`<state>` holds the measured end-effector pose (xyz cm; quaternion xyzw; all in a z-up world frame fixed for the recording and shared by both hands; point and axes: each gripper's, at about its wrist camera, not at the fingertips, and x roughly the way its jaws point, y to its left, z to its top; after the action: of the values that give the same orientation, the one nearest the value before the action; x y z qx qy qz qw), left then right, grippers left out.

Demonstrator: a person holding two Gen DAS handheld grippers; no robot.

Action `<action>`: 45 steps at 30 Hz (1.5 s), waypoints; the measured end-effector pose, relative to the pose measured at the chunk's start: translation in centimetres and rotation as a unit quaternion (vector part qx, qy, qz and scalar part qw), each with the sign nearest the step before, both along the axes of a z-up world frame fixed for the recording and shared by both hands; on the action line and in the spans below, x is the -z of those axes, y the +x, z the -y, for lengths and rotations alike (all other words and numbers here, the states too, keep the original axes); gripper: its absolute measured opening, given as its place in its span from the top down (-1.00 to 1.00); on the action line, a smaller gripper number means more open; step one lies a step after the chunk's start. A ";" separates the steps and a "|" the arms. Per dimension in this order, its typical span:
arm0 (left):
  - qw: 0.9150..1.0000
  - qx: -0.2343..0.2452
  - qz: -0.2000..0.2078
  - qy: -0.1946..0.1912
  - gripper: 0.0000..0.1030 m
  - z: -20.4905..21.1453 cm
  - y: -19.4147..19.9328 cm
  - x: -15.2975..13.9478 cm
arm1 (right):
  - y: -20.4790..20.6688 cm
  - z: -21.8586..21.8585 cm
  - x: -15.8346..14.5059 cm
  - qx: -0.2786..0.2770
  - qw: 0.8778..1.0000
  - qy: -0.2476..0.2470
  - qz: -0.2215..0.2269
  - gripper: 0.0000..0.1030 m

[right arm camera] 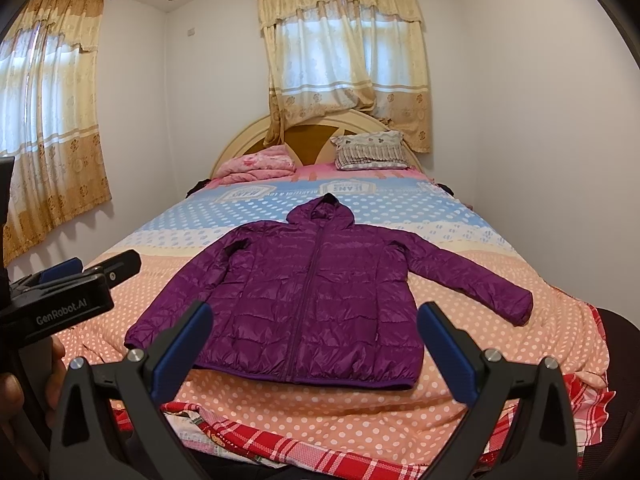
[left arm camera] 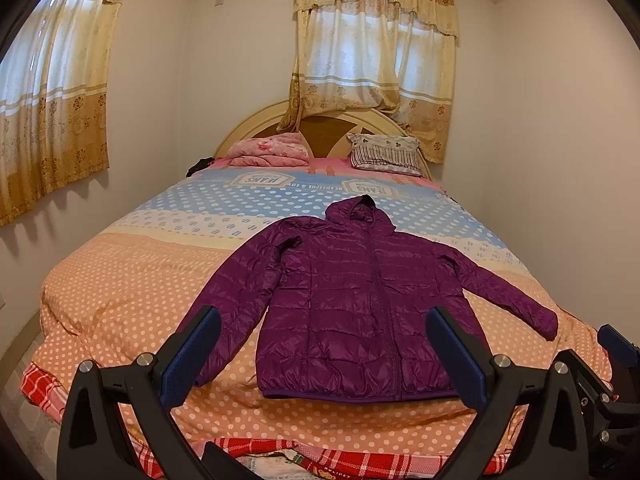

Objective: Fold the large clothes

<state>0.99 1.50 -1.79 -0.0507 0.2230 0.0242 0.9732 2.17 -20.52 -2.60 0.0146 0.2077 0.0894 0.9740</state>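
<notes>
Bedroom, polka-dot-quilted bed (left arm camera: 120, 292): shiny purple quilted hooded jacket (left arm camera: 352, 300) lies flat, zipped, sleeves spread, near the foot edge; left gripper (left arm camera: 320, 356) and right gripper (right arm camera: 316, 348) hover wide, empty; folding unstarted, likely next: pinch a sleeve cuff, fold inward.

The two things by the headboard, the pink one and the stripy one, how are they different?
The pink blanket is plain pink, soft and folded into a rumpled pile; the striped pillow is pale with dark stripes and small prints. The pink blanket sits at the left of the headboard; the striped pillow leans at the right. Both lie at the head of the bed, far behind the purple jacket.
</notes>
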 end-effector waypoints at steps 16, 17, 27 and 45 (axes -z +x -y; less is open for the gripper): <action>1.000 0.000 0.000 -0.001 -0.98 -0.1 0.0 -0.1 | 0.2 -0.1 0.0 0.000 1.000 -0.001 -0.002 -1.00; 1.000 0.000 0.000 -0.001 -0.98 -0.1 0.0 -0.1 | 0.1 -0.1 0.0 0.000 1.000 -0.001 -0.002 -1.00; 1.000 0.000 -0.003 -0.002 -0.98 -0.1 0.0 0.0 | 0.2 -0.2 0.3 0.001 1.000 -0.002 -0.004 -1.00; 0.999 -0.003 -0.025 0.024 -0.98 -0.6 3.4 3.4 | 5.8 4.8 4.2 0.043 0.997 0.029 -0.055 -1.00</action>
<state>4.38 2.11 -5.16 -0.0275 0.2464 0.0339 0.9682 7.97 -25.28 -6.85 0.0568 0.2572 0.0522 0.9633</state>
